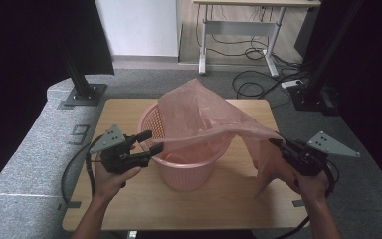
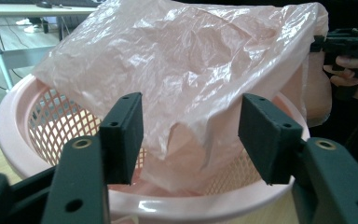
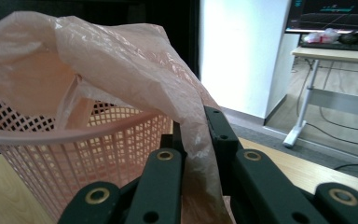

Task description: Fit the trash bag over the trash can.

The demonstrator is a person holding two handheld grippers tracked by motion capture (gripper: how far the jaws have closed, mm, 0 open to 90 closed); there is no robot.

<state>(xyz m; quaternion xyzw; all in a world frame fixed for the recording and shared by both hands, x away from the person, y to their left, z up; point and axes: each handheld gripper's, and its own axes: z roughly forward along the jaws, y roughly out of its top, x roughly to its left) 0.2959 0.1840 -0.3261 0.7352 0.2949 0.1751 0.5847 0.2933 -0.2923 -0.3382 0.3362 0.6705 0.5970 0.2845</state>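
Pink bag (image 1: pixel 199 117) draped over basket (image 1: pixel 189 167) at table (image 1: pixel 129 199) centre; R gripper (image 1: pixel 277 144) at 3 o'clock, jaws clamped on bag edge; L gripper (image 1: pixel 151 142) at 9 o'clock by rim, jaws apart, bag edge between pads, untouched.

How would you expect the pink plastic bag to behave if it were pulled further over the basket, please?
Probably floppy: the pink plastic bag sags and creases between supports. Likely very light, billowing above the basket. Possibly slippery; the right gripper pinches a bunched fold.
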